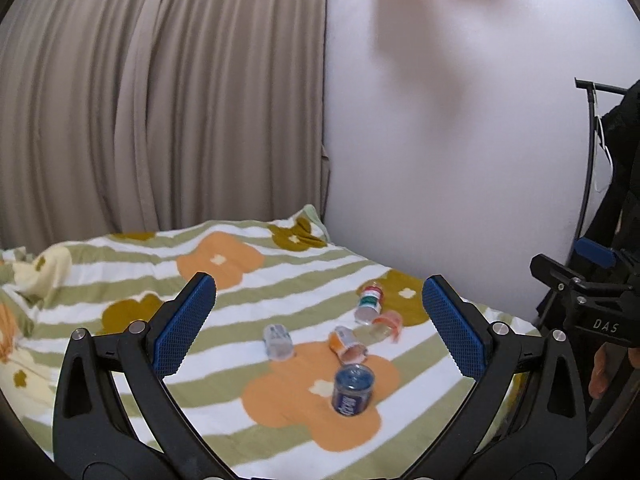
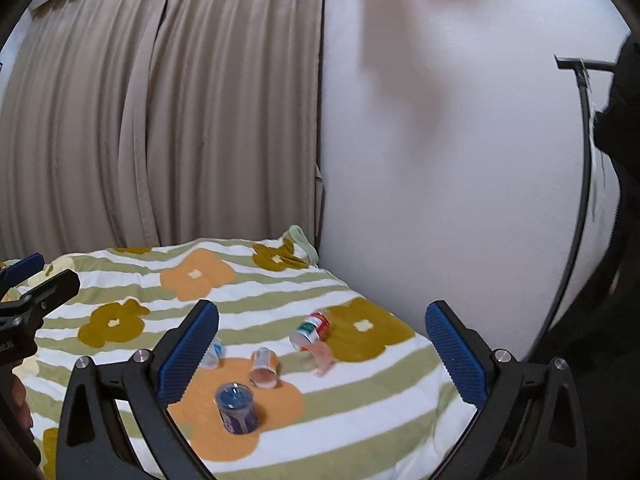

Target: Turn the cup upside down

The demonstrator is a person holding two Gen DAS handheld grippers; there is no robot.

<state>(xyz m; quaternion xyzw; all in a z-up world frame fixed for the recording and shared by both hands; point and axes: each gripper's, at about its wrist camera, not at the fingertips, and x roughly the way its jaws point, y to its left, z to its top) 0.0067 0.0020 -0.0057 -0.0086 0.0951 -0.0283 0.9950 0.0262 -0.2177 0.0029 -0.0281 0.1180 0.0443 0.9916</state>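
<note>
Several small plastic cups lie on a flowered, striped blanket (image 1: 120, 280). A blue cup (image 1: 353, 390) stands nearest, also in the right wrist view (image 2: 237, 408). An orange cup (image 1: 347, 345) (image 2: 265, 368), a pale blue-white cup (image 1: 277, 341) (image 2: 214, 354), a red-green cup (image 1: 370, 302) (image 2: 311, 330) and a clear pink-rimmed cup (image 1: 385, 327) (image 2: 323, 354) lie tipped behind it. My left gripper (image 1: 320, 320) is open and empty, above the bed short of the cups. My right gripper (image 2: 322, 340) is open and empty too.
A beige curtain (image 1: 160, 100) hangs behind the bed and a white wall (image 1: 440, 140) stands at its right. A black clothes rack (image 1: 592, 140) with dark garments is at the far right. The right gripper's body (image 1: 580, 300) shows beside my left.
</note>
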